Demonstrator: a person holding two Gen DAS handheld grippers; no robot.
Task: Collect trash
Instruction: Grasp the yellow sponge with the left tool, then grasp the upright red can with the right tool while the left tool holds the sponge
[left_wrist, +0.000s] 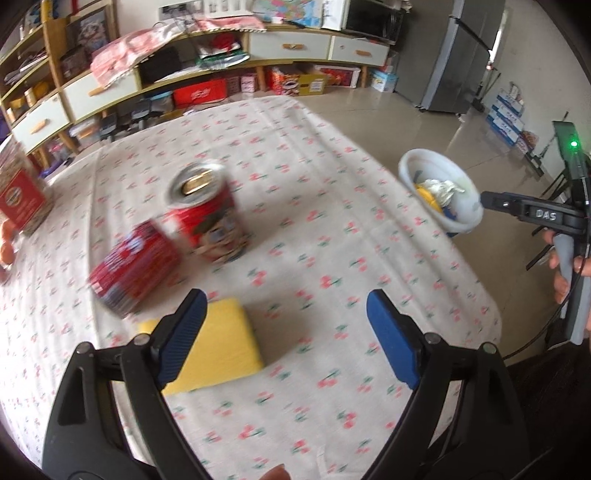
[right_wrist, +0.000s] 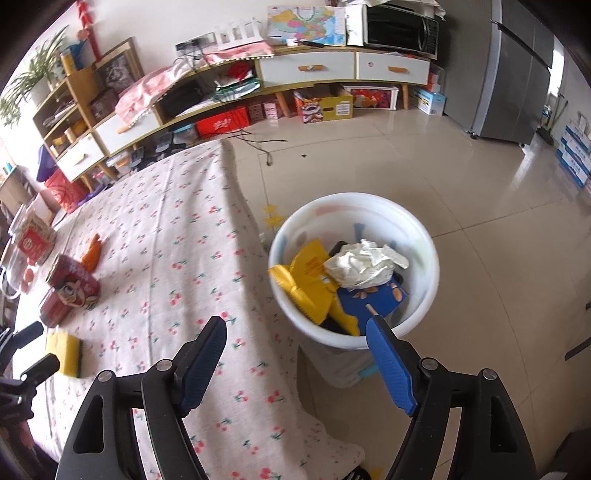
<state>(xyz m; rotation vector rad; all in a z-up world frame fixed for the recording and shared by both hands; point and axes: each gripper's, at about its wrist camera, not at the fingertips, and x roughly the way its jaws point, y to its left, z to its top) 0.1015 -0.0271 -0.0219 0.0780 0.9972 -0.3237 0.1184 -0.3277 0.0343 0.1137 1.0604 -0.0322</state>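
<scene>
My left gripper (left_wrist: 286, 299) hangs open and empty over the cherry-print tablecloth (left_wrist: 332, 177). A yellow sponge (left_wrist: 225, 347) lies just under and beside its left finger. Beyond it a red drink can (left_wrist: 207, 221) stands upright, and a second red can (left_wrist: 133, 269) lies on its side, both blurred. My right gripper (right_wrist: 295, 326) is open and empty above the near rim of a white bin (right_wrist: 354, 205) on the floor by the table's edge. In the bin lie crumpled white paper (right_wrist: 365, 262), a yellow wrapper (right_wrist: 310, 280) and a blue wrapper (right_wrist: 373, 299).
An orange scrap (right_wrist: 92, 251) and a red-labelled jar (right_wrist: 33, 240) sit at the table's far left. A long low cabinet (right_wrist: 310, 70) lines the far wall, with boxes beneath it. A grey fridge (right_wrist: 517, 74) stands at the right on the tiled floor (right_wrist: 443, 166).
</scene>
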